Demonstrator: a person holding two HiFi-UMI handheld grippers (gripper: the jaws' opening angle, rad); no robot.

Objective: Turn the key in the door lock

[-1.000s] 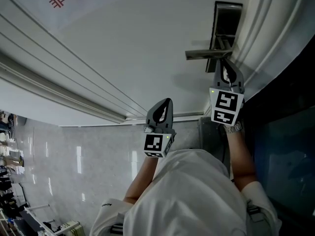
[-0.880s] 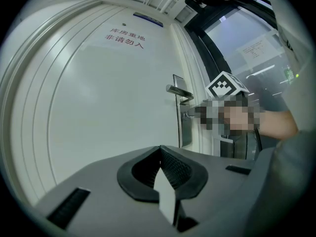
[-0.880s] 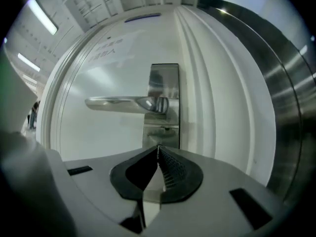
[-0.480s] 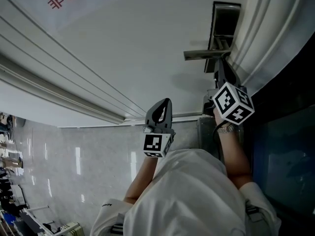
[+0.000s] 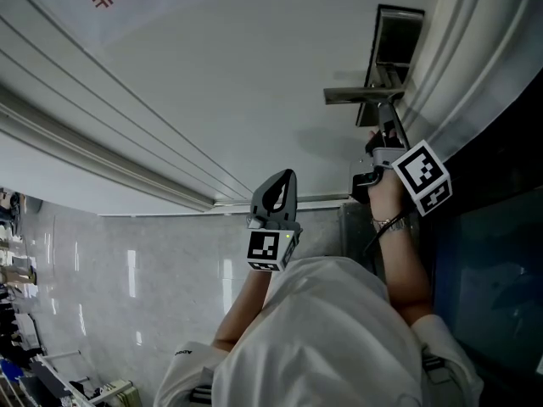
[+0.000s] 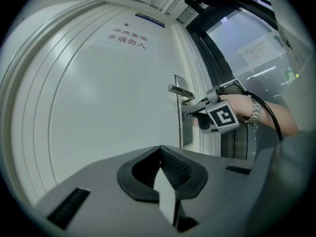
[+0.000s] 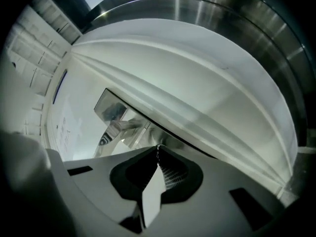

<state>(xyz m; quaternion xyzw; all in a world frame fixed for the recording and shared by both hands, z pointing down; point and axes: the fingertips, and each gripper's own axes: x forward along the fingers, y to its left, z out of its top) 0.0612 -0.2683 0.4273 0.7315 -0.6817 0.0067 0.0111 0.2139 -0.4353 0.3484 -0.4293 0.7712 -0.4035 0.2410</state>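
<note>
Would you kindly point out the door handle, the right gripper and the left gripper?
door handle [image 5: 349,95], head view, middle of the lever.
right gripper [image 5: 386,129], head view, between its fingertips.
left gripper [image 5: 288,176], head view, between its fingertips.

Shiny pale tiled floor [image 5: 127,270] catching streaks of light, dark glass panel [image 5: 501,261] off right, cluttered shelves [image 5: 8,253] at far left.

Head camera steeply down along the door [image 5: 212,75]; gripper cameras facing it, right nearer; lock plate [image 5: 397,36] in all three.
</note>
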